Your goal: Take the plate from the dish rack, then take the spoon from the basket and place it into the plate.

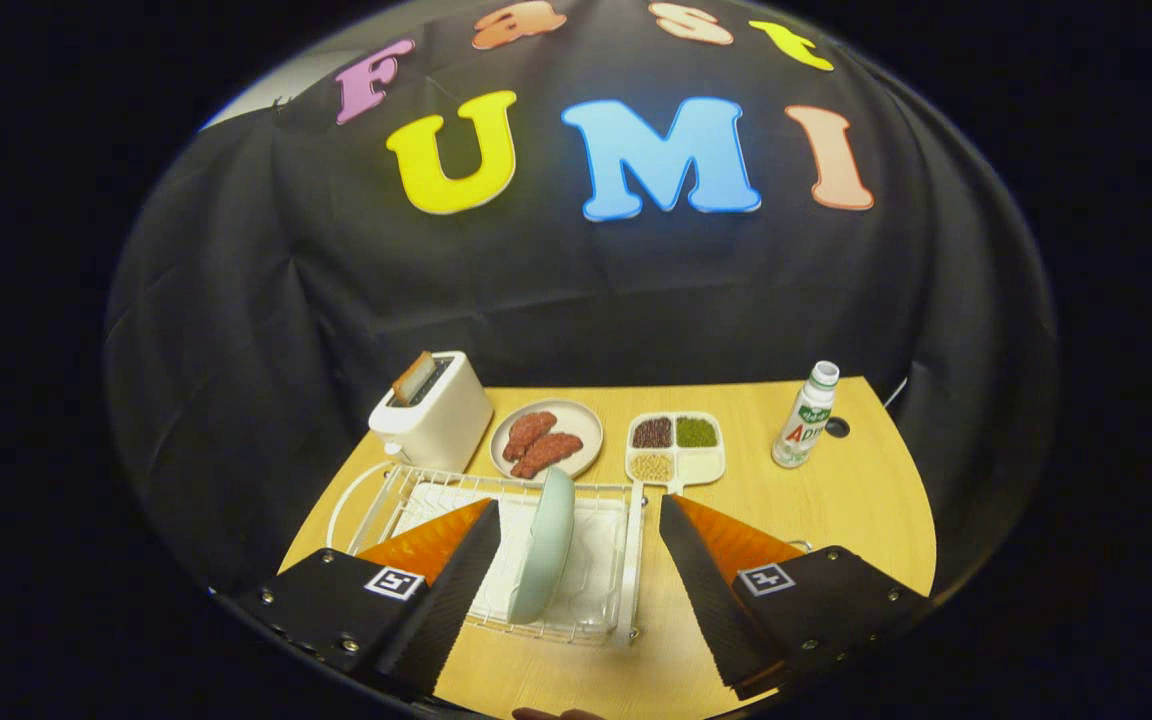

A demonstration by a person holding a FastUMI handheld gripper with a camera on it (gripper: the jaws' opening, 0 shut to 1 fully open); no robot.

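Note:
A pale green plate (546,545) stands on edge in the white wire dish rack (626,560) on the wooden table. My gripper (576,520) hovers above the rack with its fingers wide apart; the plate stands between them, closer to the left finger (456,580). Neither finger touches the plate. The right finger (706,580) hangs over bare table to the right of the rack.
Beyond the rack stand a white toaster (431,415) holding a slice of bread, a plate with sausages (546,440), and a divided tray of beans (676,447). A small white bottle (804,420) stands at the far right. The wooden table (836,500) ends at the booth's cloth wall.

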